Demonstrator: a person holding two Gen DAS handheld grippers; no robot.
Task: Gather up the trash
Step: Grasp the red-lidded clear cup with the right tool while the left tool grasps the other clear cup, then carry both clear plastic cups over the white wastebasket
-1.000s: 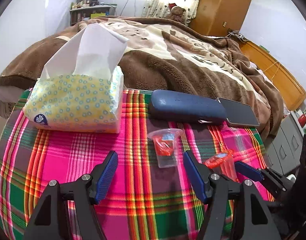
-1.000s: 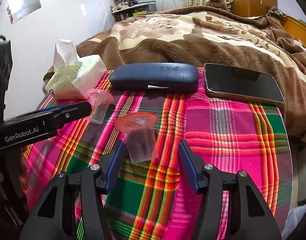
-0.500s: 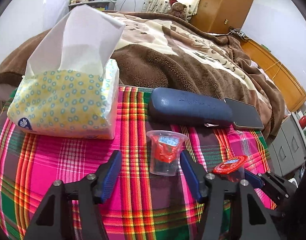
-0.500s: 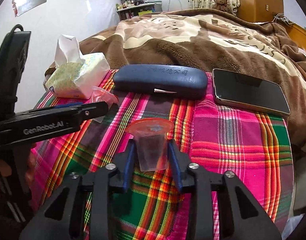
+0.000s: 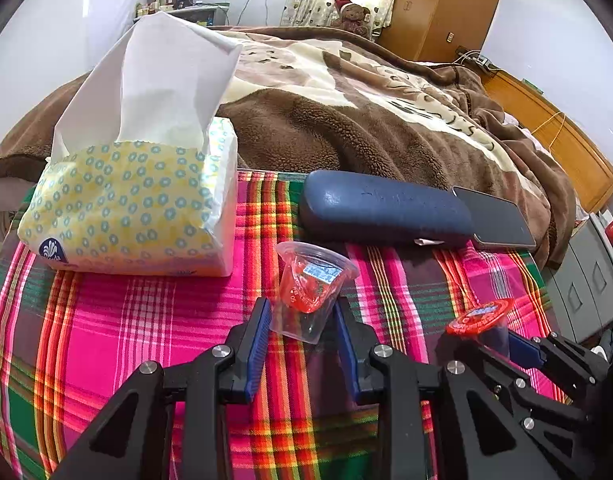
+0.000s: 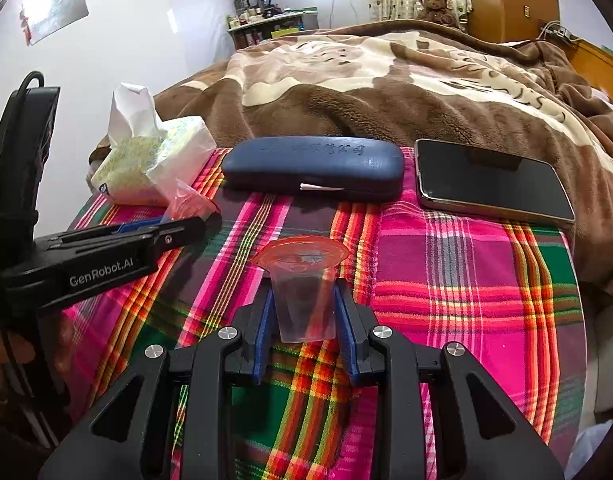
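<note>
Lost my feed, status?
Left gripper shut on open jelly cup. Right gripper shut on sealed jelly cup. Nothing blocking.

— What's the surface?
— A plaid cloth (image 6: 466, 300), bright pink, green and orange, against a bed with a brown blanket (image 6: 386, 92).
— And on it?
— A tissue pack (image 5: 130, 208), a blue glasses case (image 6: 312, 168), a phone (image 6: 490, 182) and two small plastic cups (image 5: 308, 288) (image 6: 304, 288).

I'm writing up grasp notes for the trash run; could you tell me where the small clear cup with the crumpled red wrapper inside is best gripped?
Grip the clear cup across its lower tapered wall, below the flared rim, coming in level from the near side as the left gripper does. It stands upright; the rim stops slipping.
</note>
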